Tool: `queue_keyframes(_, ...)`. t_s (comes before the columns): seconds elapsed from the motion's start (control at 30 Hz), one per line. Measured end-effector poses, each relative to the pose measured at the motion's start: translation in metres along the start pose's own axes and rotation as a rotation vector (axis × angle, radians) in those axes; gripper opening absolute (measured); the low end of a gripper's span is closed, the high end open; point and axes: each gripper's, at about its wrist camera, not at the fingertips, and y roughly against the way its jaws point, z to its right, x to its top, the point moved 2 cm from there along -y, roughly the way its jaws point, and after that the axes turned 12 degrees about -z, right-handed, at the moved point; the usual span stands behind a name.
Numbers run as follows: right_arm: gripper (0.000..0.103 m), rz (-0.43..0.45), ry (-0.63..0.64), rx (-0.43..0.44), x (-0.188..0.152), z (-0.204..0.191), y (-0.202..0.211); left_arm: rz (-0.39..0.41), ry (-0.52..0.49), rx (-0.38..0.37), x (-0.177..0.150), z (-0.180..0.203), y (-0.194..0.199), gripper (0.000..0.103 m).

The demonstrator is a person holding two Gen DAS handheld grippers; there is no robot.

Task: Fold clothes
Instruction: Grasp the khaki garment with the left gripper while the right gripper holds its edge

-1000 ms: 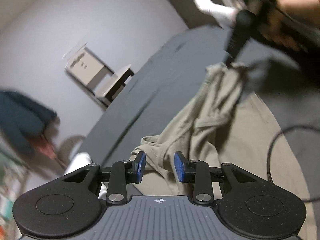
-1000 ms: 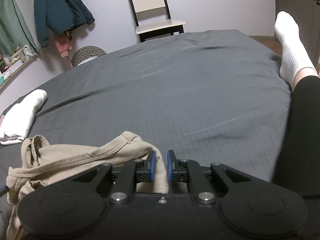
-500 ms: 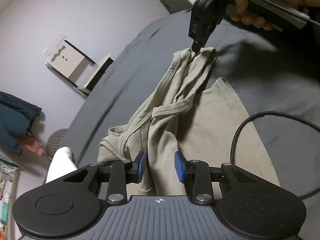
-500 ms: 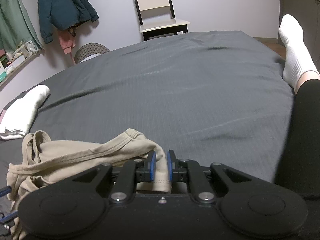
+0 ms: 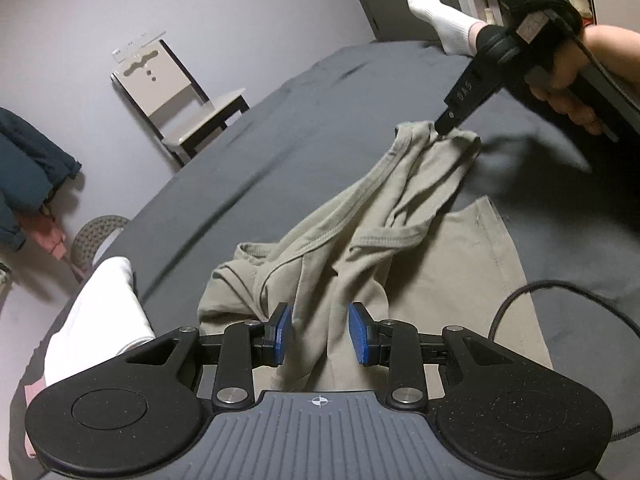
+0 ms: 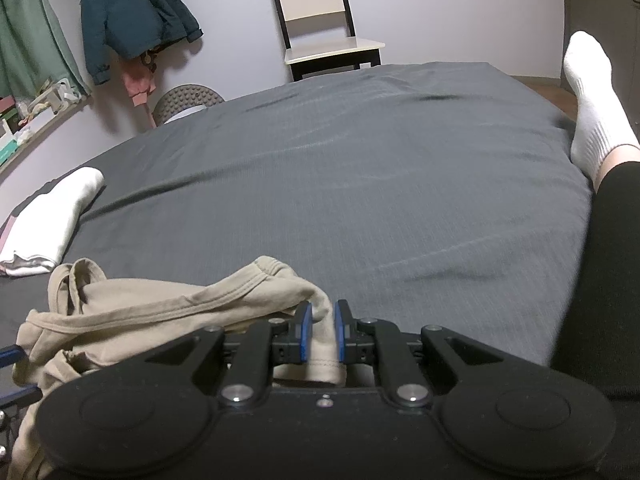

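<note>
So the khaki top is lying bunched up on the dark grey bedsheet, one corner lifted off it; the right gripper has its blue pads clamped tight on that edge of fabric. The left gripper sits over the near folds with its jaws wide apart, gripping nothing; a folded white garment lies off to the left, a chair by the far wall.

Plain khaki-olive garment on a dark grey bed. Blue pads on each black claw. White folded cloth at far left, white sock at right, teal jacket on pale lilac wall.
</note>
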Motion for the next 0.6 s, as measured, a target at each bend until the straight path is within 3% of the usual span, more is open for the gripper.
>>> queue_keyframes(0.37, 0.012, -0.004, 0.000, 0.001, -0.001, 0.000, 0.000, -0.025, 0.054, 0.021, 0.006, -0.009, -0.010, 0.033)
queue_keyframes(0.6, 0.012, -0.008, 0.010, 0.002, -0.001, 0.000, 0.001, -0.045, 0.115, -0.013, 0.009, -0.016, -0.022, 0.033)
